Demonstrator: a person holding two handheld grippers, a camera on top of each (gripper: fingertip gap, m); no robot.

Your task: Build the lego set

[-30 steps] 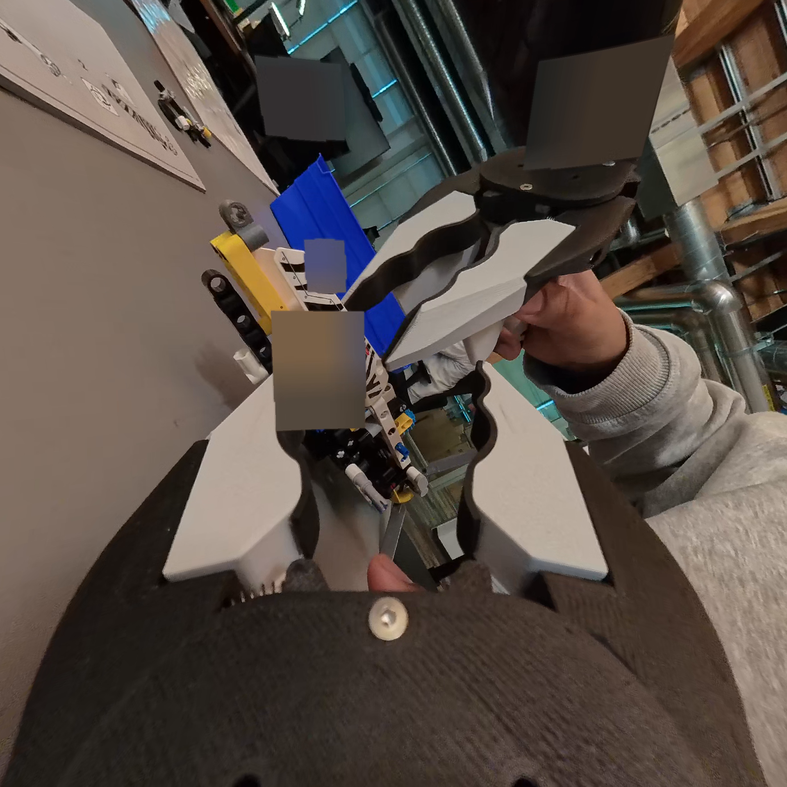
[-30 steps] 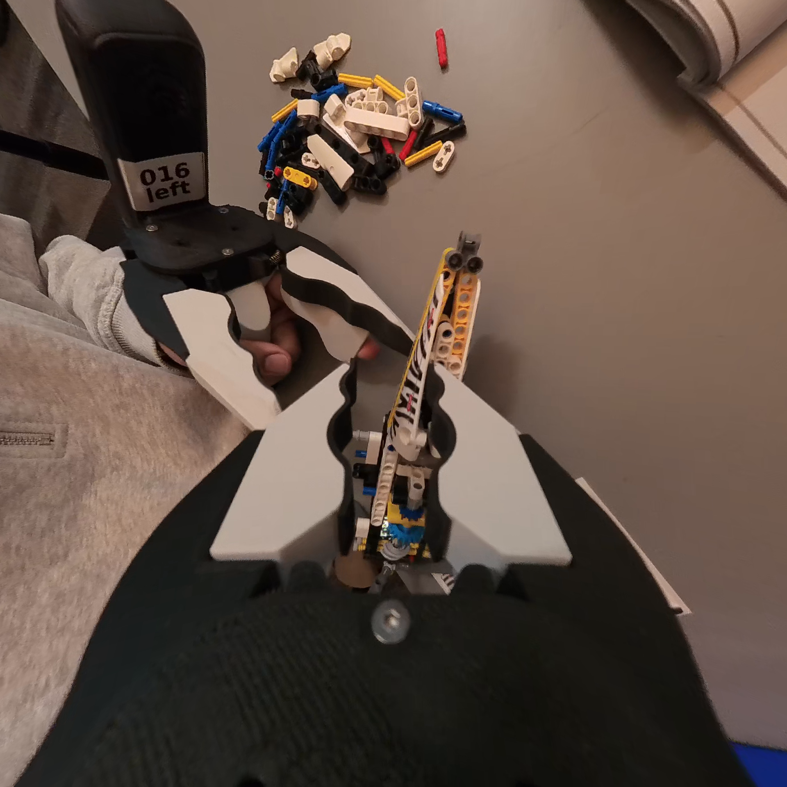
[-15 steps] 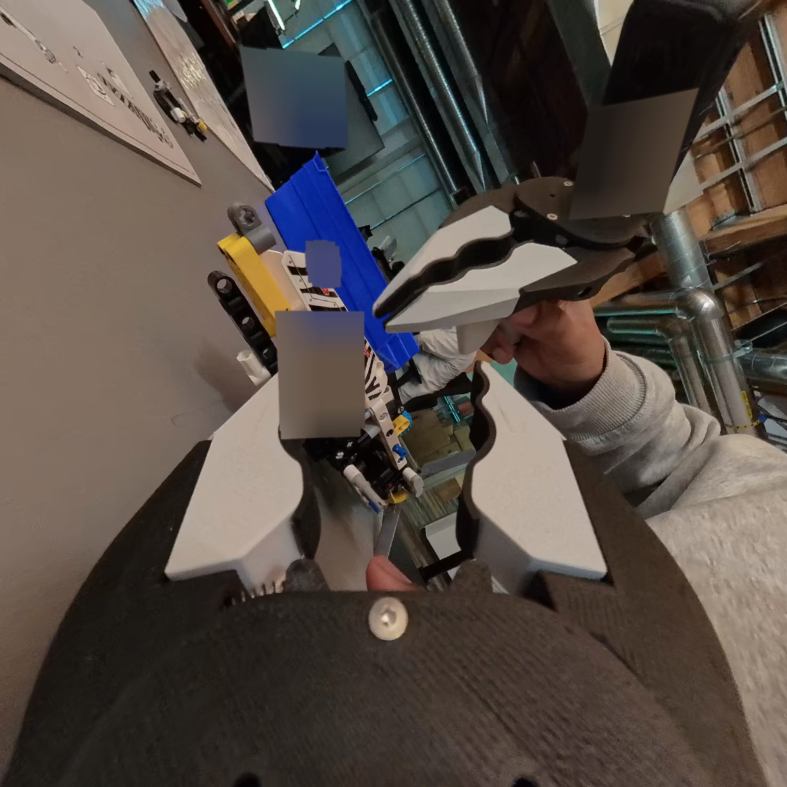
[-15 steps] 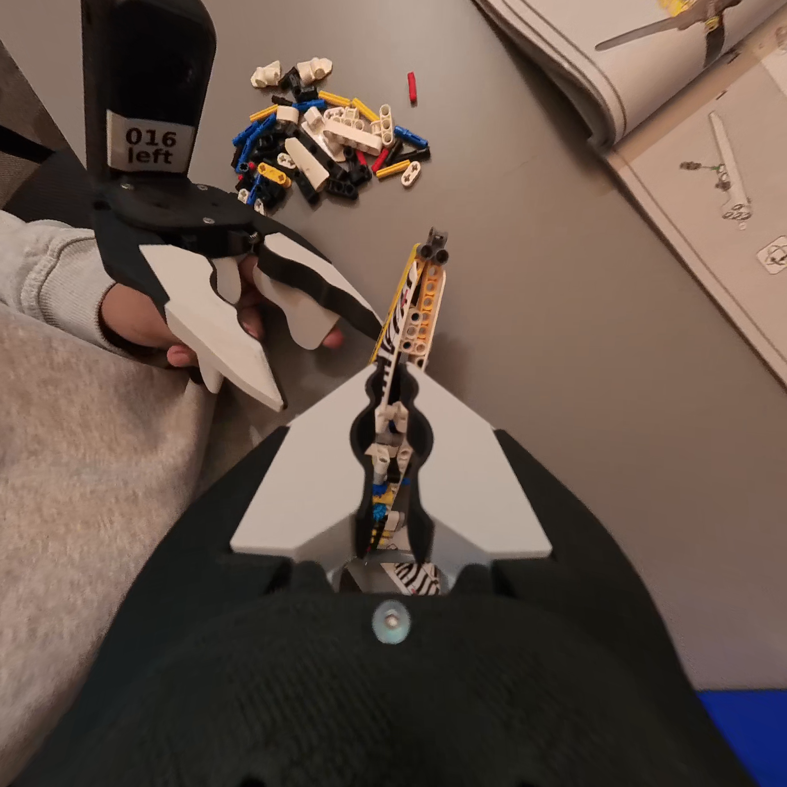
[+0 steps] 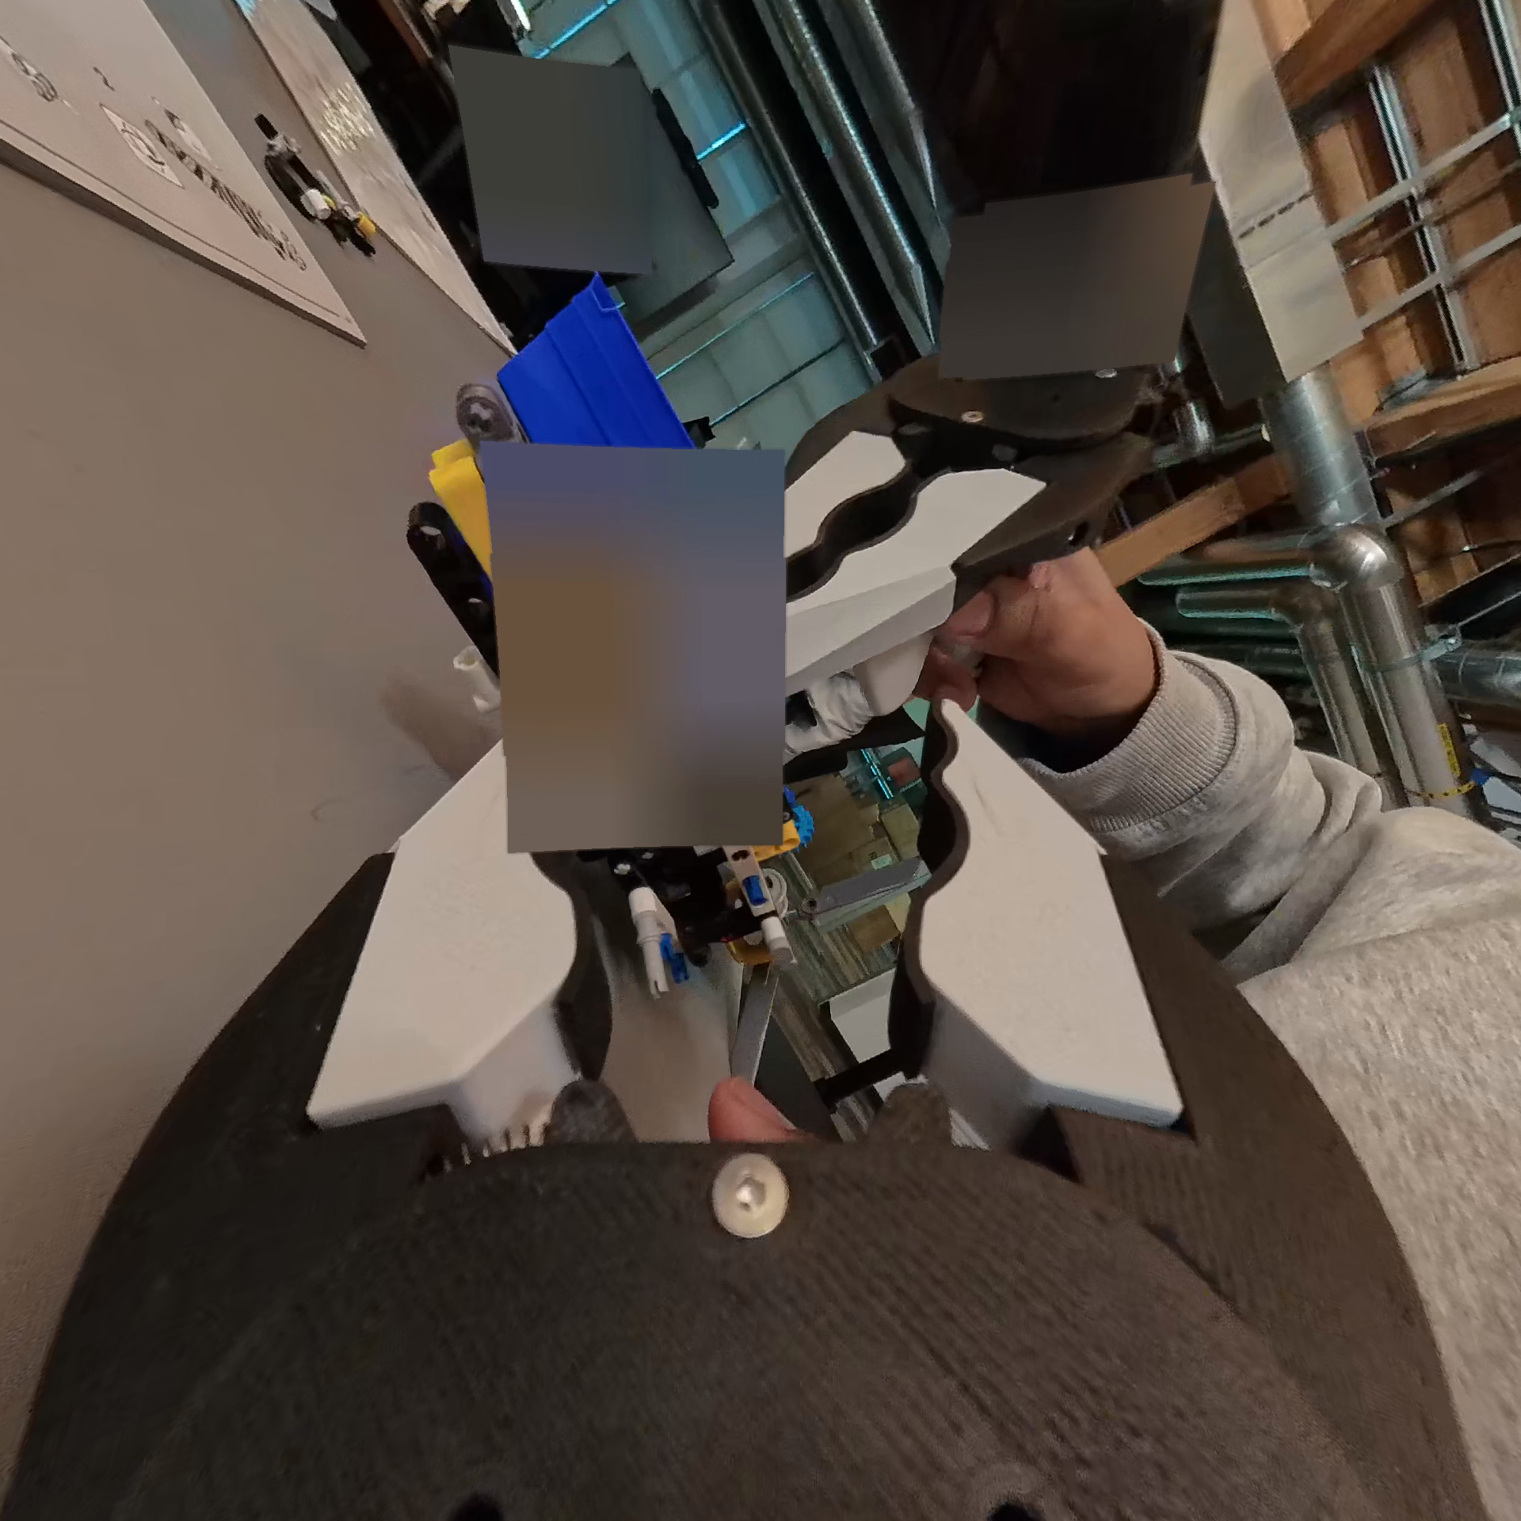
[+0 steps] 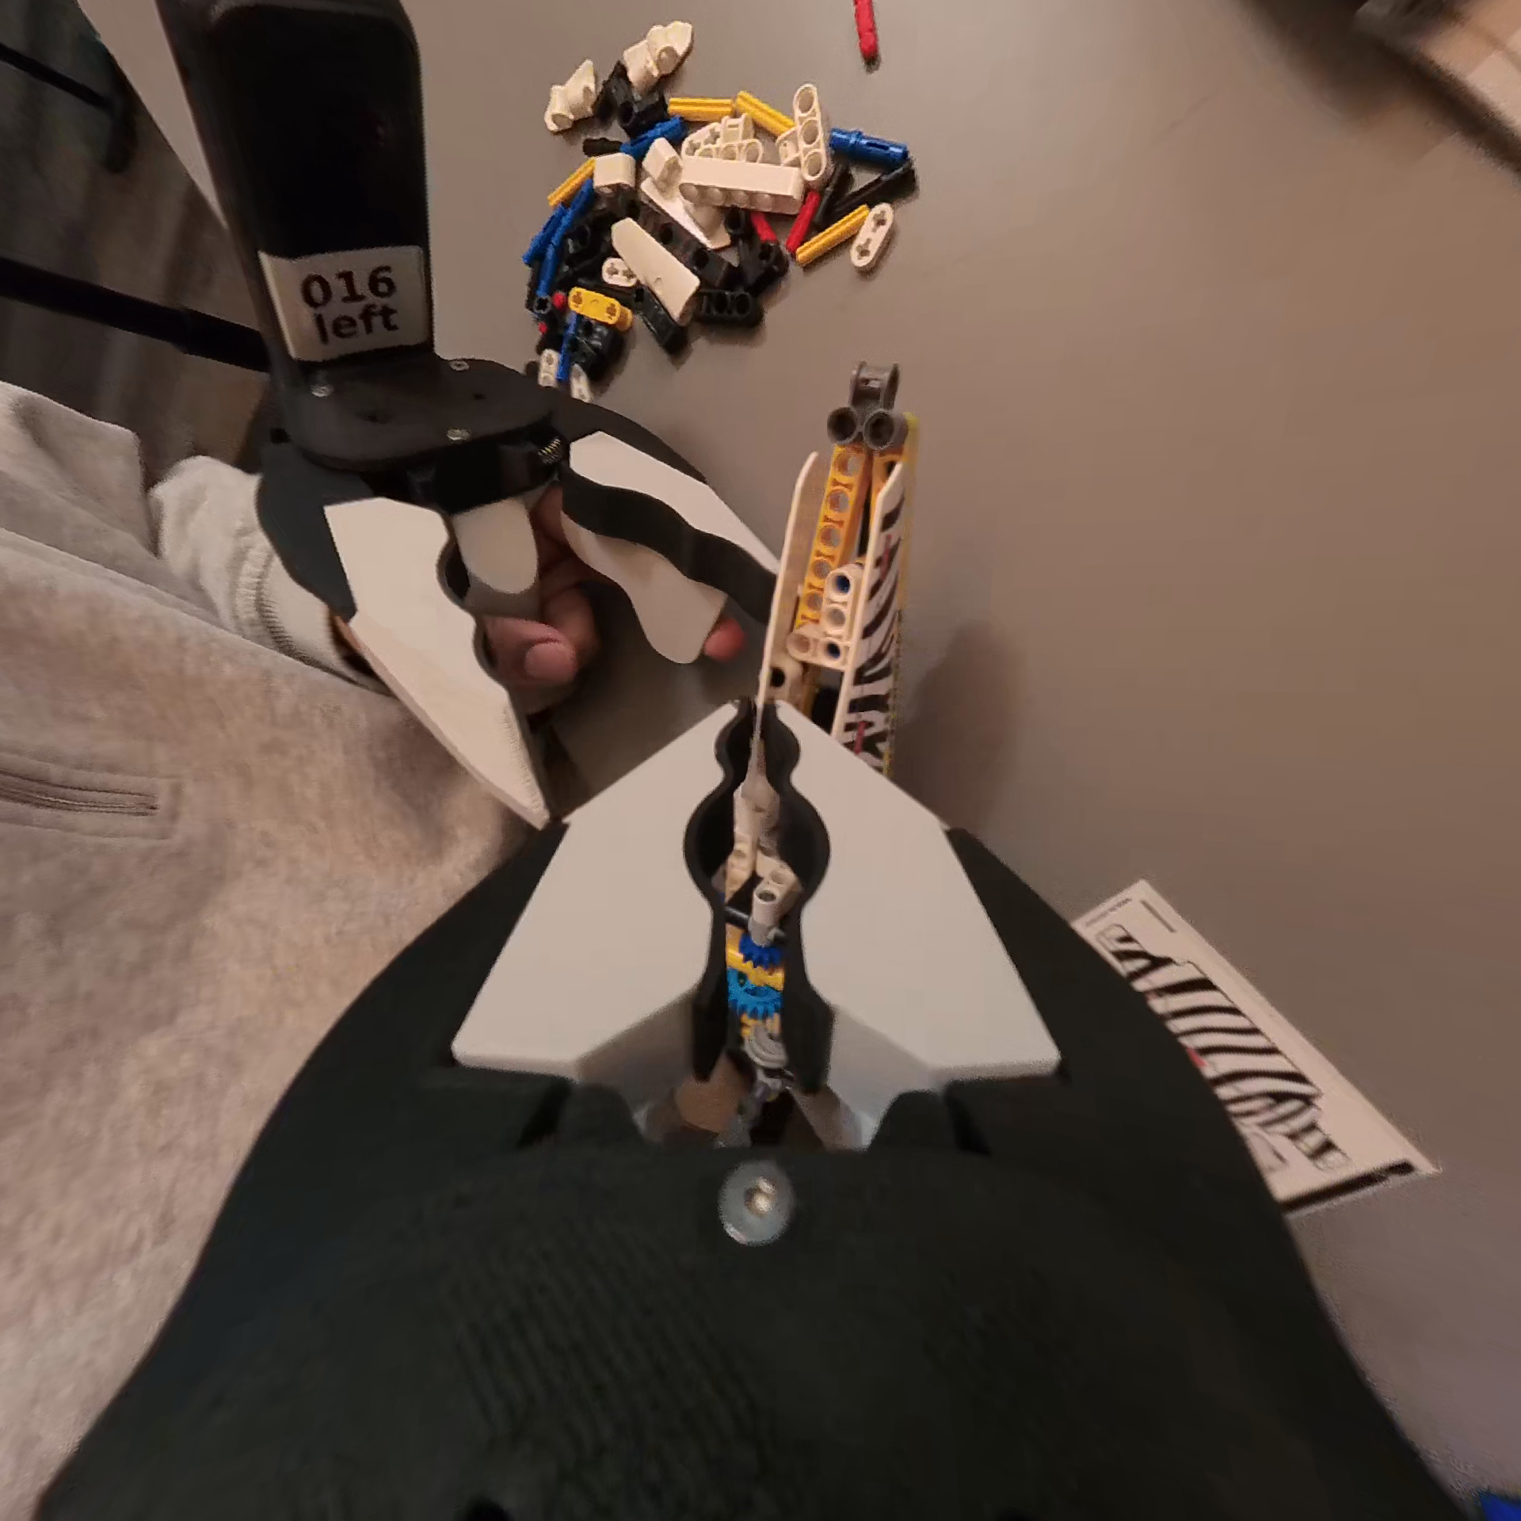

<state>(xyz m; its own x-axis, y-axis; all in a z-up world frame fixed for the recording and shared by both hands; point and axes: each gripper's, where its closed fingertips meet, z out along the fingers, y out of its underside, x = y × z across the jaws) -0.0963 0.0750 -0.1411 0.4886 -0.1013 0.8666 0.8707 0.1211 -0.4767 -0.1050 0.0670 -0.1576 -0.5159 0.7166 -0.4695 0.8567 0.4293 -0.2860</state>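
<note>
The lego model (image 6: 864, 560), a long yellow and white beam assembly with zebra-striped panels and blue gears, stands with its grey end on the grey table (image 6: 1193, 494). My right gripper (image 6: 753, 720) is shut on the model's white middle part. In the left wrist view the model (image 5: 457, 494) is partly hidden by a blurred patch, and its black lower end (image 5: 700, 905) lies between my left fingers without touching them. My left gripper (image 5: 724, 823) is open and empty. It also shows in the right wrist view (image 6: 642, 691), just left of the model.
A pile of loose lego pieces (image 6: 708, 197) lies beyond the model, with a red pin (image 6: 864, 25) farther back. A zebra-striped sheet (image 6: 1218, 1045) lies to the right. Instruction pages (image 5: 123, 165) and a blue bin (image 5: 584, 387) are on the table. My two grippers' fingertips are within a few centimetres of each other.
My right gripper's jaws have closed from wide apart to tight on the model, which now stands more upright. The left gripper stays open beside it.
</note>
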